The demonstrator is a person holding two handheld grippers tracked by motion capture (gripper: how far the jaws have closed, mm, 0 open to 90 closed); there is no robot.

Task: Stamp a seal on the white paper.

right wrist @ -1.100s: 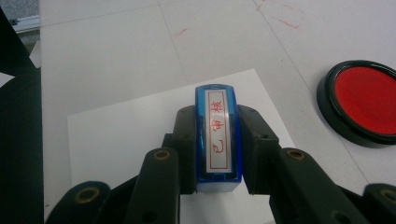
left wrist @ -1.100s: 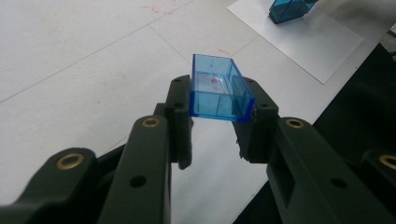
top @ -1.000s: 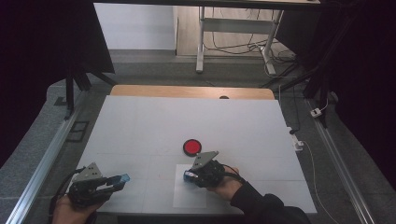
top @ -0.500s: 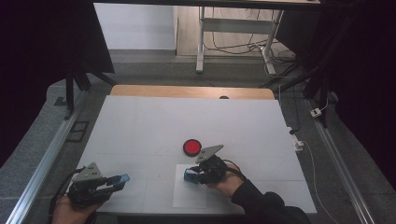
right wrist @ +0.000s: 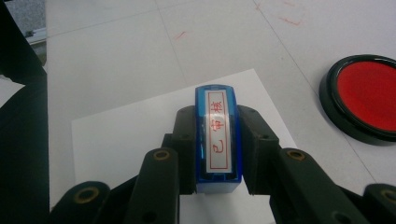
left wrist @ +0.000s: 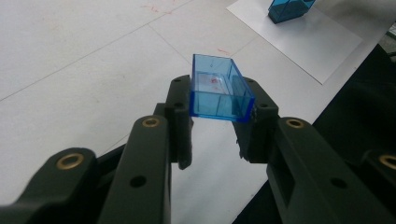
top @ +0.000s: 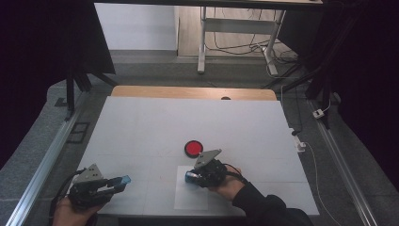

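Fingers [right wrist: 184, 140] clamp blue stamp [right wrist: 217, 135] both sides, over white paper [right wrist: 121, 140].

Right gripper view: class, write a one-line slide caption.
Right gripper clamps a blue stamp above white paper, red ink pad nearby.

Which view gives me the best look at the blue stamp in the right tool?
The right gripper view: the blue stamp sits close up between the right tool's jaws, its red-lettered label readable. The high view shows it as a small blue patch over the white paper. The left gripper view catches it far off.
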